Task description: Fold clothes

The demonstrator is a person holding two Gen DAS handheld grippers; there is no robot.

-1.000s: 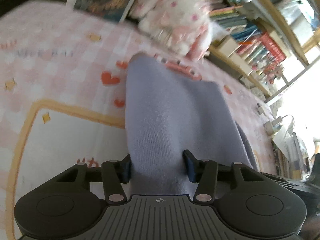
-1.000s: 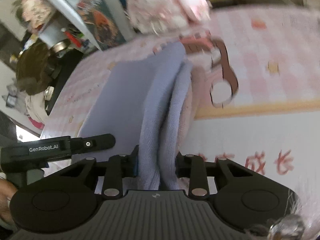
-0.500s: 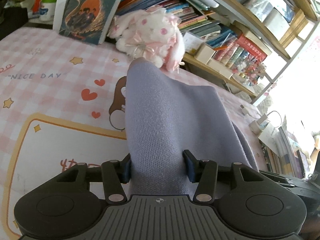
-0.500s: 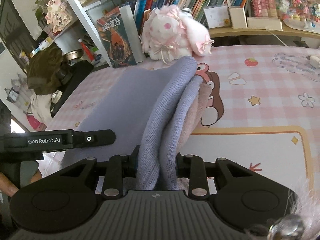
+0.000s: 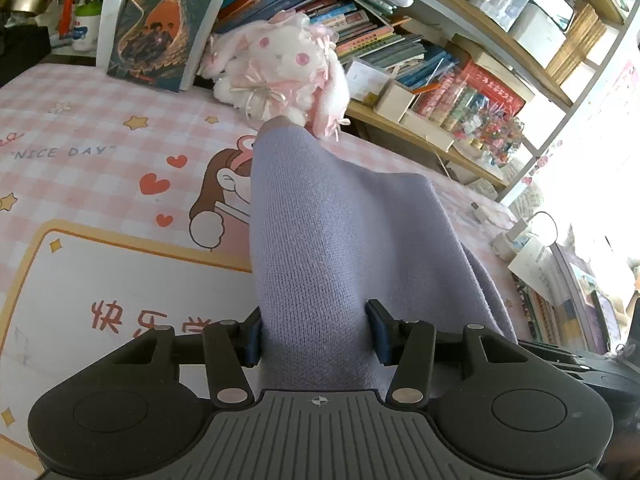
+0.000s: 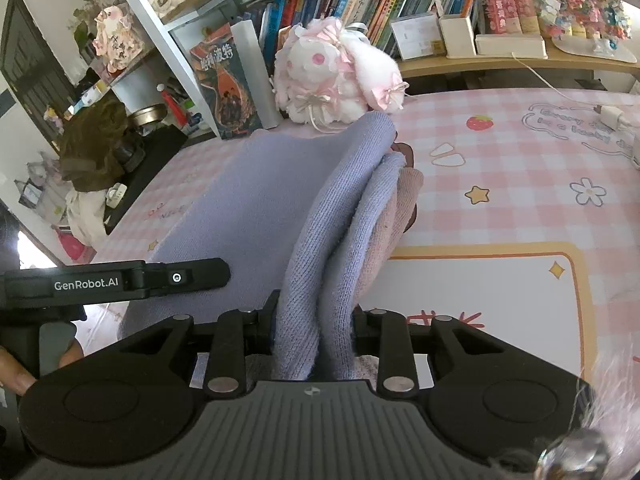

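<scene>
A lilac knitted garment (image 5: 332, 240) is stretched between my two grippers above a pink checked table mat (image 5: 80, 184). My left gripper (image 5: 314, 330) is shut on one end of it, the cloth bunched thick between the fingers. My right gripper (image 6: 314, 326) is shut on the other end, where several folded layers (image 6: 352, 208) show, the innermost one pinkish. The garment (image 6: 248, 200) spans leftward to the left gripper's body (image 6: 116, 280) in the right wrist view. The fingertips are hidden by cloth.
A white and pink plush toy (image 5: 280, 68) and an upright book (image 5: 168, 24) stand at the table's far edge before shelves of books (image 6: 400, 4). A charger and cable (image 6: 612, 116) lie at the far right. A white bordered panel (image 6: 480, 280) lies on the mat.
Both views have steadied and tilted up, so the shelves and plush toy show more fully. The garment stays gripped at both ends, held in the same way.
</scene>
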